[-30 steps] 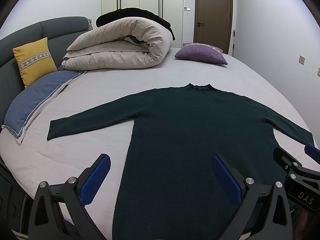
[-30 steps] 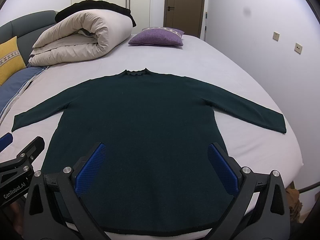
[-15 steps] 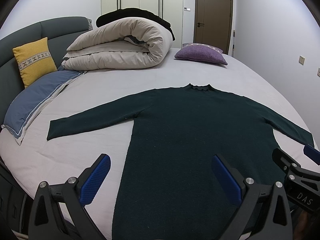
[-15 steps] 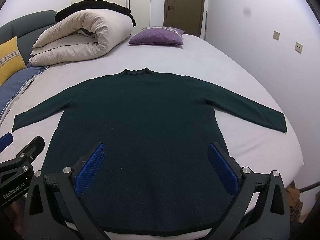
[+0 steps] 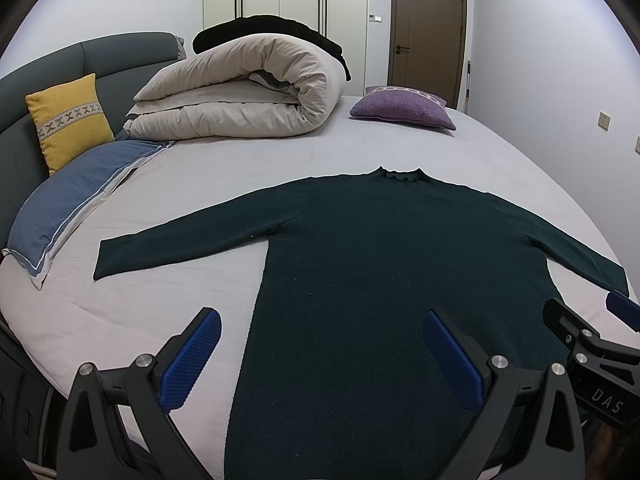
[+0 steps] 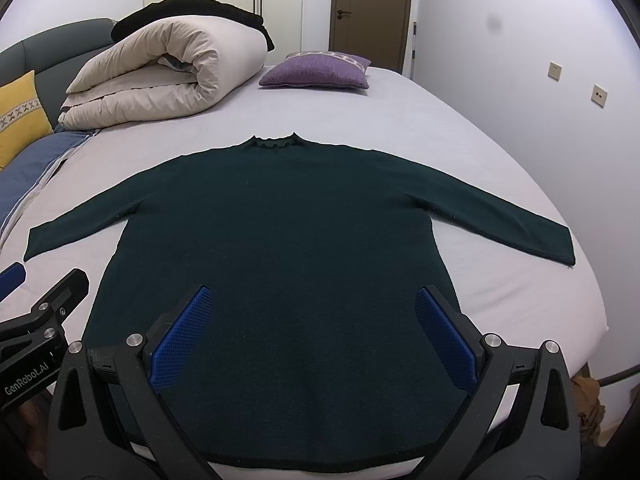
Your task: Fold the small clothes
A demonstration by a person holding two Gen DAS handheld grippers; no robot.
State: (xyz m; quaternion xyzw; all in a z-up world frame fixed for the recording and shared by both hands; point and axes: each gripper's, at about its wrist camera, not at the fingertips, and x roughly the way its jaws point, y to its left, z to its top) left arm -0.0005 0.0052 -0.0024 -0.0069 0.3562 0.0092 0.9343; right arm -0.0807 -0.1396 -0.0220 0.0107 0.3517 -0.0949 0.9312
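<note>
Nothing has visibly moved since earlier: the dark green sweater [image 6: 280,248] lies flat, sleeves spread, on the bed [image 6: 420,120]. Left gripper [image 5: 320,360] and right gripper [image 6: 312,336] hover wide open, empty. Folding has not started.

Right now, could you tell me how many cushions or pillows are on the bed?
3: a yellow cushion against the headboard, a blue pillow lying flat below it, and a purple cushion at the far end. The rolled duvet may hide more.
</note>
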